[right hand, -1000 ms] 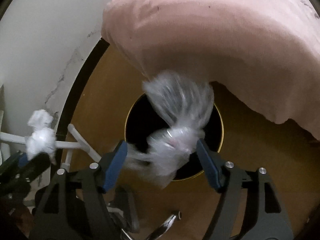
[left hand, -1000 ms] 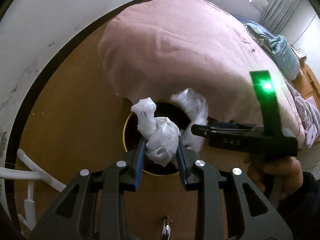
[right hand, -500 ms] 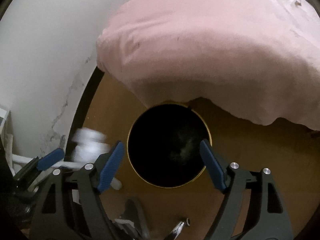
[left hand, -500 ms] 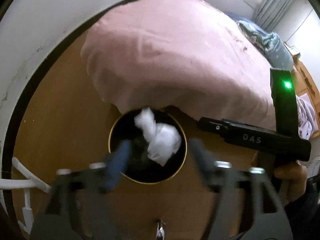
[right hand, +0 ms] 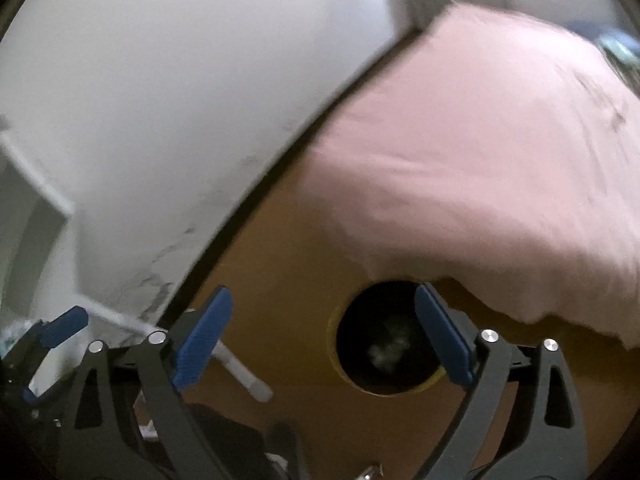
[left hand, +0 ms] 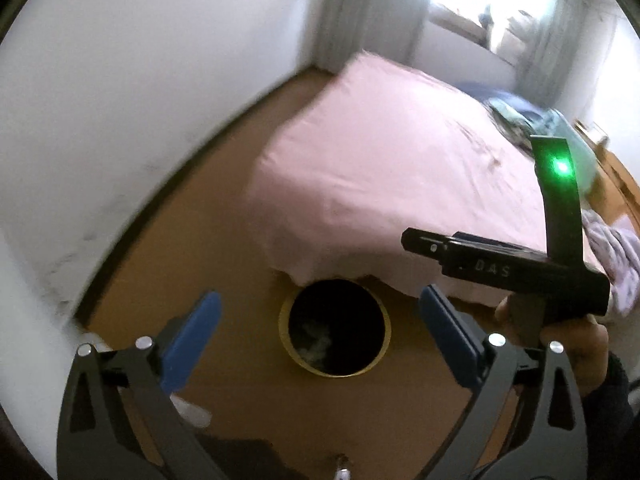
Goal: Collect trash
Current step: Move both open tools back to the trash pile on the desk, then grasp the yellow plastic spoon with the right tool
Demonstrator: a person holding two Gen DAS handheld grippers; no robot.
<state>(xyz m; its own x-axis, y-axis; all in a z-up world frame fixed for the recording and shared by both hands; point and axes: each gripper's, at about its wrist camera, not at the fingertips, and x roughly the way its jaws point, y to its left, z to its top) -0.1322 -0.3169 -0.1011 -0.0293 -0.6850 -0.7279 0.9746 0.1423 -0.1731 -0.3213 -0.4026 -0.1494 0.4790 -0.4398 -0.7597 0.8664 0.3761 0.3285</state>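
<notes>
A round black bin with a gold rim [left hand: 285,334] [right hand: 333,344] stands on the wooden floor at the foot of the pink bed. Pale crumpled trash [left hand: 316,340] [right hand: 386,350] lies inside it. My left gripper [left hand: 320,326] is open and empty, held above the bin. My right gripper [right hand: 322,330] is also open and empty, with the bin under its right finger. In the left wrist view the right gripper's black body [left hand: 508,266] shows at the right, held by a hand [left hand: 576,344]. The left gripper's blue fingertips [right hand: 64,326] show at the left edge of the right wrist view.
A bed with a pink sheet [left hand: 400,168] [right hand: 480,140] overhangs the bin's far side. A white wall with a dark baseboard [left hand: 120,80] runs along the left. A white rack's tubes [right hand: 240,372] lie on the floor at lower left. Bedding [left hand: 616,256] is piled at the far right.
Both grippers opened and dropped their white trash into the bin. Both have since risen and pulled back, so the bin looks smaller and more of the room shows.
</notes>
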